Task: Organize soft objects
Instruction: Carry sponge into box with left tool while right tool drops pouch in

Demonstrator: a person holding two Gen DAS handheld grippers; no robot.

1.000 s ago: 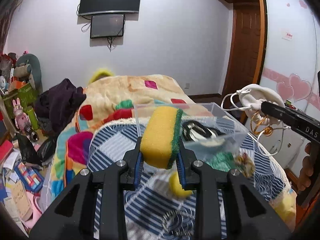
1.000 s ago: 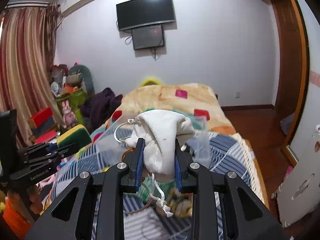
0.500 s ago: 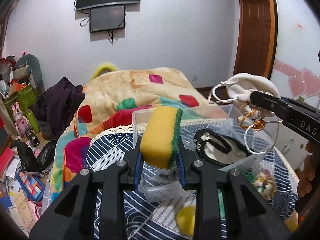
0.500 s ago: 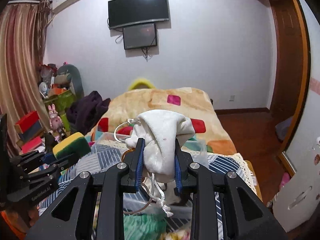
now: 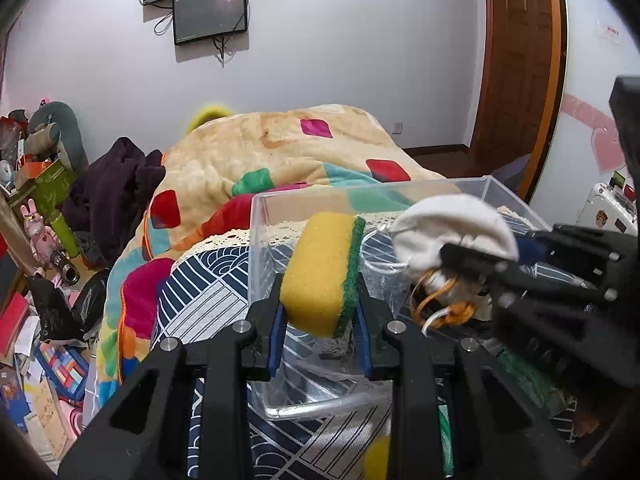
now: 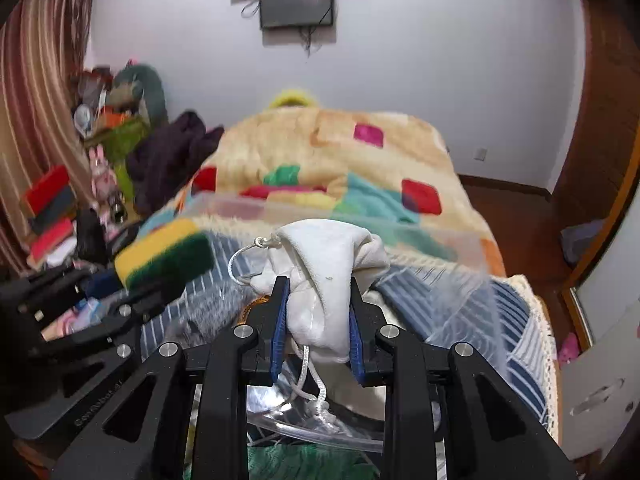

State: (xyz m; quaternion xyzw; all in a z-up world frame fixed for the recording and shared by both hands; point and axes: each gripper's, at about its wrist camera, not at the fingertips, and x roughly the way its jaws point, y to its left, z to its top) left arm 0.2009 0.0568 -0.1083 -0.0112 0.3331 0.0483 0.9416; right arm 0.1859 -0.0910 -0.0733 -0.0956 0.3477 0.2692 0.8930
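My left gripper (image 5: 319, 300) is shut on a yellow sponge with a green scrub side (image 5: 320, 268), held over the open clear plastic box (image 5: 256, 240) on the patterned blue cloth. My right gripper (image 6: 316, 300) is shut on a white drawstring pouch (image 6: 324, 268) with cords hanging down, also over the box (image 6: 248, 206). In the left wrist view the pouch (image 5: 456, 228) and right gripper (image 5: 480, 258) are close on the right of the sponge. In the right wrist view the sponge (image 6: 164, 252) is at the left.
A yellow ball (image 5: 378, 456) lies on the blue cloth (image 5: 208, 300) near the box. Green fabric (image 6: 304, 462) lies below the right gripper. A patchwork blanket (image 5: 288, 148) covers the bed behind. Clutter and dark clothes (image 5: 112, 184) are at the left.
Both grippers moved forward and closer together, coming over the clear box. The sponge and the pouch stay held.
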